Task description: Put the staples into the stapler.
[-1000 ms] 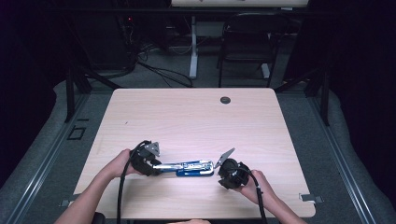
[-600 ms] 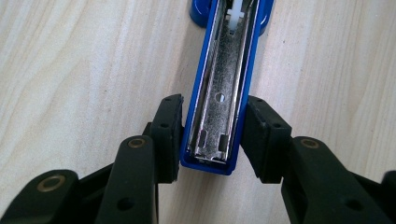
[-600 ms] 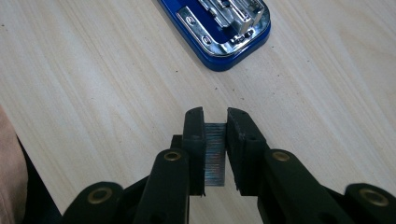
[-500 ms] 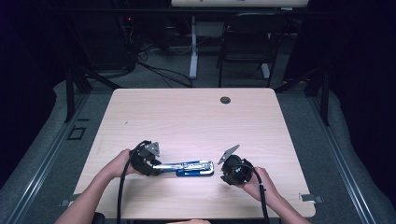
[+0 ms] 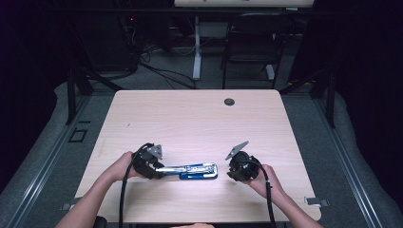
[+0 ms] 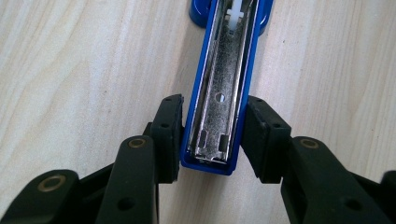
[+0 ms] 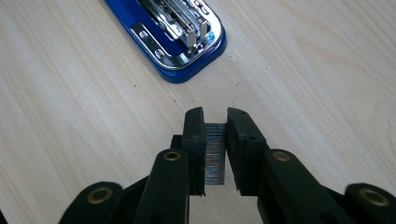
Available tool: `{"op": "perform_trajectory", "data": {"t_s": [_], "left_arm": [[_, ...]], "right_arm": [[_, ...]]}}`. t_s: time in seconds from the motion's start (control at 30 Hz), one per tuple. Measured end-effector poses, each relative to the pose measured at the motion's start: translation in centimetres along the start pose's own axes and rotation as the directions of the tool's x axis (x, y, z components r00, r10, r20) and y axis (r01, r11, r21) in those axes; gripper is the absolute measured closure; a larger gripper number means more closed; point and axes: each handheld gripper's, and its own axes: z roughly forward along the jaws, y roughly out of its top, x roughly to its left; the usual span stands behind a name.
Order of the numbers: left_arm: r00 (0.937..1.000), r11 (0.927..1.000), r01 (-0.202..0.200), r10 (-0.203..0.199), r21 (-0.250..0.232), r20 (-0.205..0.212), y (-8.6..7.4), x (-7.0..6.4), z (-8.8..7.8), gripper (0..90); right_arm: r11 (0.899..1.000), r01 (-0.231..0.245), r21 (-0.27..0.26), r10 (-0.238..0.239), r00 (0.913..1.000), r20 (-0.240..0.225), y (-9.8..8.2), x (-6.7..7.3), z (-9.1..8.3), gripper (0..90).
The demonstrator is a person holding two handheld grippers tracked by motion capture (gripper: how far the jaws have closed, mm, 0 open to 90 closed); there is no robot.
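A blue stapler (image 5: 197, 170) lies swung open on the wooden table (image 5: 190, 123) near its front edge. My left gripper (image 5: 160, 169) is shut on the stapler's blue top arm (image 6: 219, 93), whose bare metal staple channel faces up between the pads (image 6: 212, 135). My right gripper (image 5: 234, 171) hovers just right of the stapler's end, apart from it. It is shut on a short grey strip of staples (image 7: 215, 154), pinched between its pads (image 7: 215, 128). The stapler's chrome-plated base end (image 7: 182, 37) lies ahead of it.
A round dark grommet (image 5: 229, 101) sits near the table's far edge. Behind the table stand a black chair (image 5: 252, 42) and a desk leg amid cables on the floor. Broad bare tabletop lies beyond the stapler.
The right gripper has drifted a little to the right, away from the stapler's end, still holding the staple strip. The left gripper and the stapler have stayed put.
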Motion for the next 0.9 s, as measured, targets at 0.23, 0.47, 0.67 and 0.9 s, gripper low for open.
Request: {"op": "perform_trajectory", "data": {"t_s": [0.23, 0.47, 0.67, 0.9], "left_arm": [[1.0000, 1.0000, 0.006, -0.006, -0.002, 0.007, 0.0, 0.1, 0.0, 60.0], [0.9998, 1.0000, 0.003, -0.003, 0.004, 0.017, 0.0, 0.1, 0.0, 60.1], [1.0000, 1.0000, 0.005, -0.005, -0.001, 0.004, 0.0, 0.1, 0.1, 60.1], [1.0000, 1.0000, -0.008, 0.008, 0.004, 0.003, 0.1, 0.1, 0.0, 60.4]], "right_arm": [[1.000, -0.023, -0.014, 0.023, 0.9997, 0.005, 0.5, -1.0, 0.5, 78.5], [0.999, -0.019, -0.037, 0.019, 0.9998, 0.011, 1.0, -0.9, 0.6, 78.7], [0.998, -0.009, -0.055, 0.010, 0.9999, 0.009, 1.8, -1.2, 0.4, 78.8], [0.997, 0.010, -0.075, -0.009, 0.9999, 0.008, 2.4, -1.5, 0.4, 78.8]]}}
